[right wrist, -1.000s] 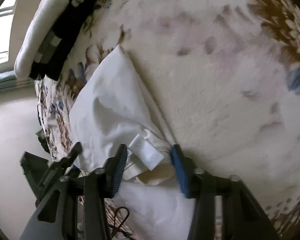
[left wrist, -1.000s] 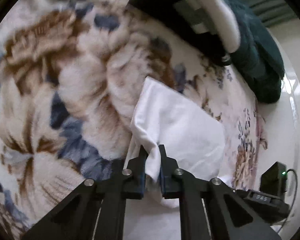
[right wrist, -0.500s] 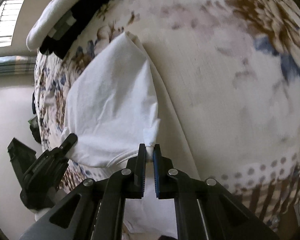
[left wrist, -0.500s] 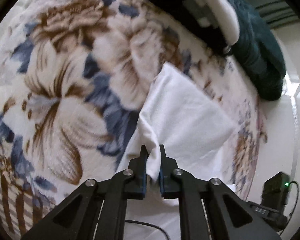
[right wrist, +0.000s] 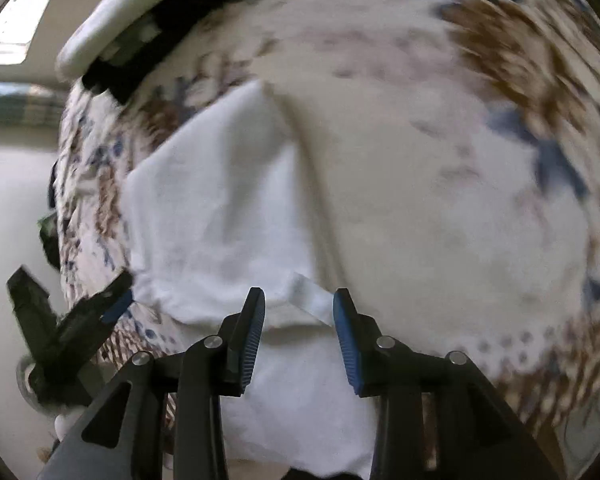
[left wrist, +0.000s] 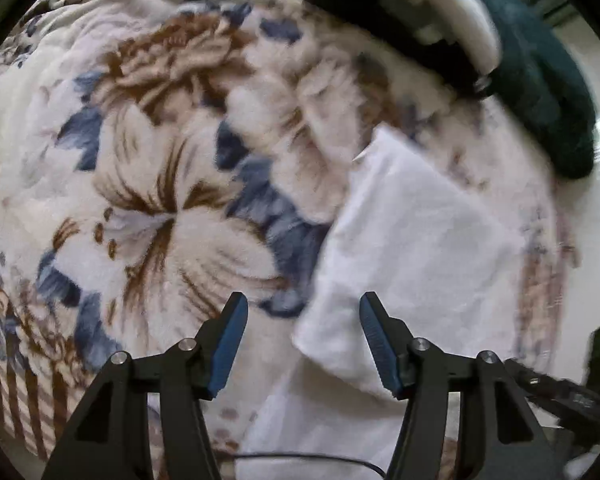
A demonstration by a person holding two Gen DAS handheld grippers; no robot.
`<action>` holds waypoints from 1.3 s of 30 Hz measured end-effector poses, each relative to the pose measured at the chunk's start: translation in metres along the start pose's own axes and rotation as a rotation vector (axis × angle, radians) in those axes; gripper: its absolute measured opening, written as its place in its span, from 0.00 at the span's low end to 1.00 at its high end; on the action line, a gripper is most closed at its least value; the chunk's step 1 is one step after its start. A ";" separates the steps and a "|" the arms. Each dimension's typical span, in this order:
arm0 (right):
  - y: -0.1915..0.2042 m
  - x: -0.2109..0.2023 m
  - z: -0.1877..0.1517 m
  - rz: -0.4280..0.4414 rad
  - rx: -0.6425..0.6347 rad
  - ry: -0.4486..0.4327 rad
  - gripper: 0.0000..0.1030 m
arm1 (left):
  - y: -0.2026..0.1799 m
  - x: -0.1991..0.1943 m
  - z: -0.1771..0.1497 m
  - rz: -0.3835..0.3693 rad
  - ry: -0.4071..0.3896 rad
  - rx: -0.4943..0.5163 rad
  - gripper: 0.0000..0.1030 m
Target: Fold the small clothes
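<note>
A small white garment (left wrist: 412, 240) lies folded over on the flowered blanket (left wrist: 148, 184). My left gripper (left wrist: 302, 344) hovers above its near left corner, jaws opening, pads off the cloth. In the right wrist view the same white garment (right wrist: 220, 216) spreads to the upper left, with a small white tag (right wrist: 310, 298) at its near edge. Over that edge my right gripper (right wrist: 298, 336) is opening too, with the tag and the hem below the gap and neither pad pressing on them. The left gripper (right wrist: 116, 304) shows at the lower left of that view.
A pile of dark and white clothes (left wrist: 440, 28) with a dark green fleece (left wrist: 548, 92) sits at the blanket's far edge. The pale floor (right wrist: 8, 208) lies past the bed's side. A thin black cable (left wrist: 300, 458) runs under the left gripper.
Both grippers were shut on the garment's edge half a second ago; both have let go and their jaws stand apart. The folded cloth has dropped flat onto the blanket.
</note>
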State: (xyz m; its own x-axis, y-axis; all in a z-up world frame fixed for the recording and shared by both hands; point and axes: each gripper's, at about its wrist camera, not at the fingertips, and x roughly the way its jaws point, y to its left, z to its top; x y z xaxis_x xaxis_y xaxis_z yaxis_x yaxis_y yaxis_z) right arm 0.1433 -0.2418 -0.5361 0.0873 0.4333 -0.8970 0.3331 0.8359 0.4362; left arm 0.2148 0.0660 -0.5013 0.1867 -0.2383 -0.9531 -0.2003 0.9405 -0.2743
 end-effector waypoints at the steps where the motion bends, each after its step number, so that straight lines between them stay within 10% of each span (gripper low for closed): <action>1: 0.005 0.006 0.003 -0.011 -0.012 -0.003 0.37 | 0.001 0.008 -0.001 0.011 0.010 0.006 0.54; 7: 0.013 0.059 0.006 -0.150 -0.064 0.073 0.37 | 0.007 0.008 -0.012 0.021 0.023 0.025 0.54; 16: -0.014 0.009 -0.032 -0.014 0.001 0.103 0.37 | 0.031 -0.066 -0.086 -0.083 0.047 -0.047 0.54; 27: -0.081 0.036 -0.158 0.029 0.116 0.305 0.37 | 0.058 -0.017 -0.200 -0.068 0.256 -0.118 0.54; 33: -0.092 0.076 -0.183 0.124 0.181 0.361 0.37 | 0.050 -0.010 -0.218 -0.072 0.243 -0.085 0.54; 35: -0.089 0.084 -0.187 0.150 0.190 0.375 0.37 | 0.048 -0.016 -0.220 -0.084 0.209 -0.093 0.36; 36: -0.087 0.086 -0.189 0.164 0.195 0.368 0.36 | 0.047 -0.021 -0.221 -0.091 0.192 -0.085 0.09; 39: -0.076 0.082 -0.191 0.195 0.172 0.343 0.06 | 0.045 -0.034 -0.227 -0.135 0.155 -0.089 0.05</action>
State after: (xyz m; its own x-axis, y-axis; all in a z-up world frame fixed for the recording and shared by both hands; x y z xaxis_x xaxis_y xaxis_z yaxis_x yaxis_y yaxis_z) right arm -0.0541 -0.2054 -0.6291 -0.1434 0.6885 -0.7109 0.4953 0.6718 0.5507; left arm -0.0188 0.0615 -0.5099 0.0688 -0.4015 -0.9133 -0.2686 0.8742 -0.4045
